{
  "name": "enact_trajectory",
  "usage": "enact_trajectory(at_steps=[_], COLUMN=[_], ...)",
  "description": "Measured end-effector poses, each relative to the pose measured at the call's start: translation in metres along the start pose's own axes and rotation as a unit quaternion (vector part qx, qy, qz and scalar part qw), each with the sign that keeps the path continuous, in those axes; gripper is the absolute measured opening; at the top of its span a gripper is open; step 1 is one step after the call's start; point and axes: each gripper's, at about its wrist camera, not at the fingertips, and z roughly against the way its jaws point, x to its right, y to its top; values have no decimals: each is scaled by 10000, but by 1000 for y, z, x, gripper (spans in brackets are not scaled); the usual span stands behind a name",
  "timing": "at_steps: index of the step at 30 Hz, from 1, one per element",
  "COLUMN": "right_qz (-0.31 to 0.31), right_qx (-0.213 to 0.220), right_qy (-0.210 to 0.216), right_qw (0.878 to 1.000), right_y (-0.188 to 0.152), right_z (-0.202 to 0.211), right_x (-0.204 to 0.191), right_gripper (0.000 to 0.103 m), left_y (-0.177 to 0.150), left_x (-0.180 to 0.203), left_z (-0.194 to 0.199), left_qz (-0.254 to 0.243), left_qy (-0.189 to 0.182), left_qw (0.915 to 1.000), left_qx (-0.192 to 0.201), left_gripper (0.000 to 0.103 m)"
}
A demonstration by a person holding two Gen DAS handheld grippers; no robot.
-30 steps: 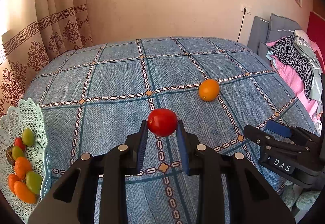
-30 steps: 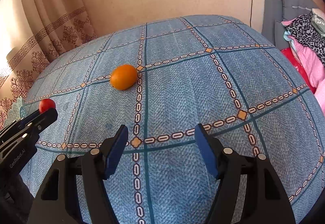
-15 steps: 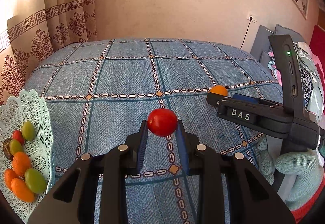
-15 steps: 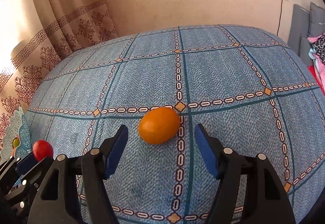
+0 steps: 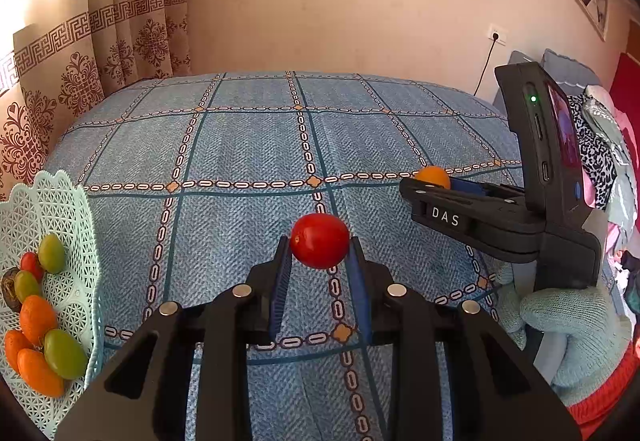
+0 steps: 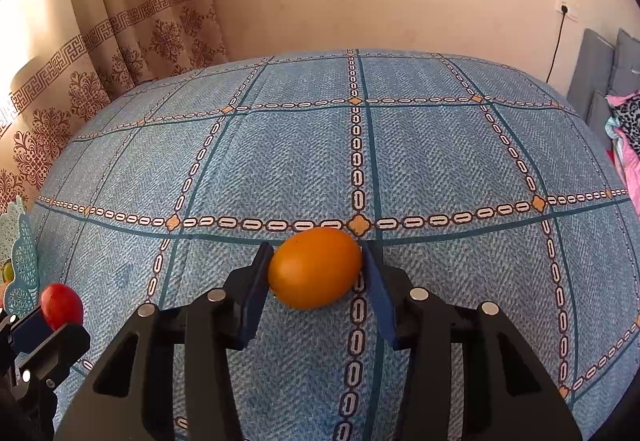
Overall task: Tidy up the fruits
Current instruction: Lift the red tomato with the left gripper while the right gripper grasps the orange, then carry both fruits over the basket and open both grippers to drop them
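Observation:
My left gripper (image 5: 319, 255) is shut on a small red tomato (image 5: 319, 240), held above the blue patterned bedspread (image 5: 248, 145). The same tomato (image 6: 62, 305) shows at the lower left of the right wrist view. My right gripper (image 6: 316, 265) has its blue pads against both sides of an orange fruit (image 6: 315, 267) that lies on the bedspread. In the left wrist view that orange fruit (image 5: 433, 176) peeks over the right gripper (image 5: 448, 187) at mid right. A pale green lattice basket (image 5: 60, 201) at the left edge holds several orange, green and red fruits.
A gloved hand (image 5: 560, 317) holds the right gripper's handle. Patterned curtains (image 5: 80, 61) hang to the left behind the bed. Pillows and piled clothes (image 5: 600, 145) lie at the far right. The basket's rim (image 6: 22, 261) shows at the left edge of the right wrist view.
The right gripper moved forward to the orange fruit and its jaws narrowed from wide open onto it. The left gripper kept its hold on the tomato.

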Motion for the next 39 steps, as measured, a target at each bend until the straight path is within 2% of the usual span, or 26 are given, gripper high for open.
enact_trajectory(at_steps=[4,23,32,39], right_qz=[49,-83,-46,118], right_qx=[25,133,363,573], right_qy=[-52,241,381,546], right_qw=[10000,9996,9986,9968], right_y=[-3,-45,-55,-59], right_z=[4,53,92,122], right_x=[-2,1,-10,-27], right_gripper=[43,43,43,43], left_y=[0,1,7,3], left_x=[-1,0,2,-7], left_z=[0,13,35,57], left_qz=[10,-26,-37,31], left_qy=[1,-105,-90,94], left_qw=[10000,9998,9991,9985], left_qx=[3,159,401,548], left_gripper=[29,29,29,29])
